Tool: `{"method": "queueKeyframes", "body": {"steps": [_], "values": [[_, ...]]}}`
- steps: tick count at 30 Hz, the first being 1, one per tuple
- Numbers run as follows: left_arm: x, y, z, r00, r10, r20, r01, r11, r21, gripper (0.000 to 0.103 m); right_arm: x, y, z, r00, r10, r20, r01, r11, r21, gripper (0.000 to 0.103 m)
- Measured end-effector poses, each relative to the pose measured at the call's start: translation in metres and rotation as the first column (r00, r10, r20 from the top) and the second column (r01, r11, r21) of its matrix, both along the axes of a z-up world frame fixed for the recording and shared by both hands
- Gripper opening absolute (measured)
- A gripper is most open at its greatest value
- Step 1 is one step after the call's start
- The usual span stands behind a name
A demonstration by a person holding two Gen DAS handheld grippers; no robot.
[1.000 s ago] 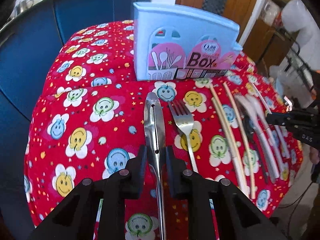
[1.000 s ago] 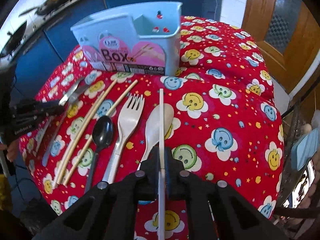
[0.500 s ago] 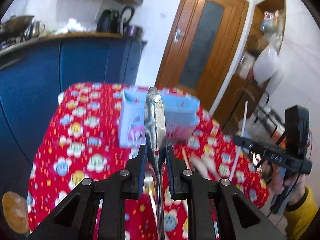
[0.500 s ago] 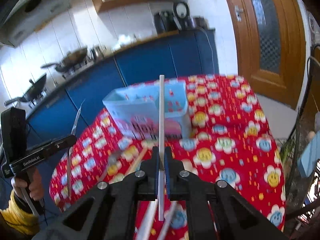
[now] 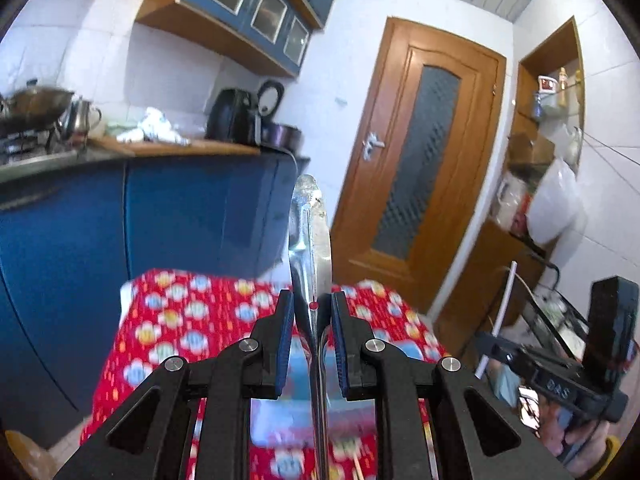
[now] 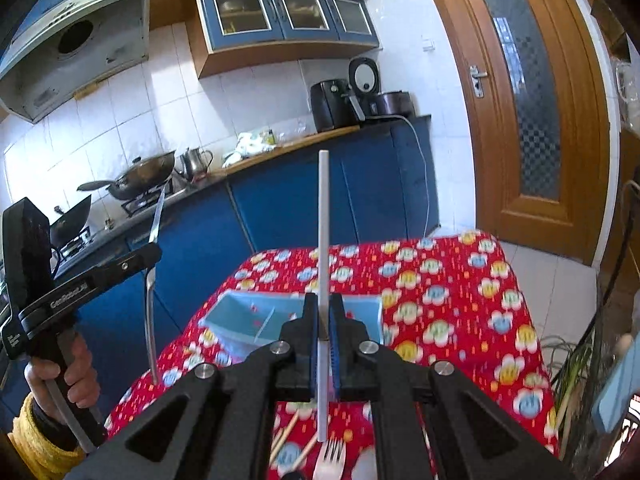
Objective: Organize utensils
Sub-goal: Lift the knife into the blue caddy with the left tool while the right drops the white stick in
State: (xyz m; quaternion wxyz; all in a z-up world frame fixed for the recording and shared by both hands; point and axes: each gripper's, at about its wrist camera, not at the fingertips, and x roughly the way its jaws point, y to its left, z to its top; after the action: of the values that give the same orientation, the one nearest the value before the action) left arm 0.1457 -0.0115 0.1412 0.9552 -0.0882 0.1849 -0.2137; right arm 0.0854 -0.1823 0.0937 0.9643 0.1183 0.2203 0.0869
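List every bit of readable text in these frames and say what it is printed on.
"GenRobot.AI": on the side of the left gripper.
"DAS": on the side of the right gripper.
Small print by the left gripper's handle: too small to read.
Label on the blue utensil box: blurred, unreadable.

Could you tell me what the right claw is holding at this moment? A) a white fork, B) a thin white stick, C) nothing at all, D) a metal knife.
B: in the right wrist view the right claw is shut on a thin white stick that stands up between its pads, while the white fork lies on the red cloth below.
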Motion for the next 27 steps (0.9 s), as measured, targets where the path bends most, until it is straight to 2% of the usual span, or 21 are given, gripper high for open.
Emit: {"method": "queueKeyframes", "body": {"steps": [7,15,19,25,26,27], "values": [[0.036,-0.017,0.001,0.987,0.107,0.123,-0.109,0.994,0.009,0.019,0.039,0.006,0.001,0.999,-0.028,0.045,0.031,0.998,-0.062,0.007],[0.048,-0.026,-0.042,0.970,0.182,0.159,-0.191,0.981,0.042,0.019,0.074,0.024,-0.025,0.999,-0.019,0.038,0.025,0.987,-0.157,0.007],[0.047,-0.028,-0.059,0.972,0.180,0.154,-0.192,0.979,0.070,0.019,0.081,0.033,-0.040,1.000,-0.006,0.014,0.008,0.981,-0.195,0.007],[0.046,-0.023,-0.077,0.985,0.149,0.083,-0.156,0.985,0.073,0.019,0.087,0.043,-0.050,0.999,0.027,-0.021,-0.031,0.978,-0.207,0.007],[0.045,-0.024,-0.080,0.987,0.142,0.075,-0.147,0.986,0.074,0.019,0.087,0.044,-0.051,0.999,0.031,-0.022,-0.035,0.978,-0.205,0.008],[0.045,-0.024,-0.081,0.989,0.134,0.068,-0.139,0.987,0.075,0.020,0.087,0.046,-0.050,0.999,0.037,-0.022,-0.040,0.979,-0.201,0.014]]}}
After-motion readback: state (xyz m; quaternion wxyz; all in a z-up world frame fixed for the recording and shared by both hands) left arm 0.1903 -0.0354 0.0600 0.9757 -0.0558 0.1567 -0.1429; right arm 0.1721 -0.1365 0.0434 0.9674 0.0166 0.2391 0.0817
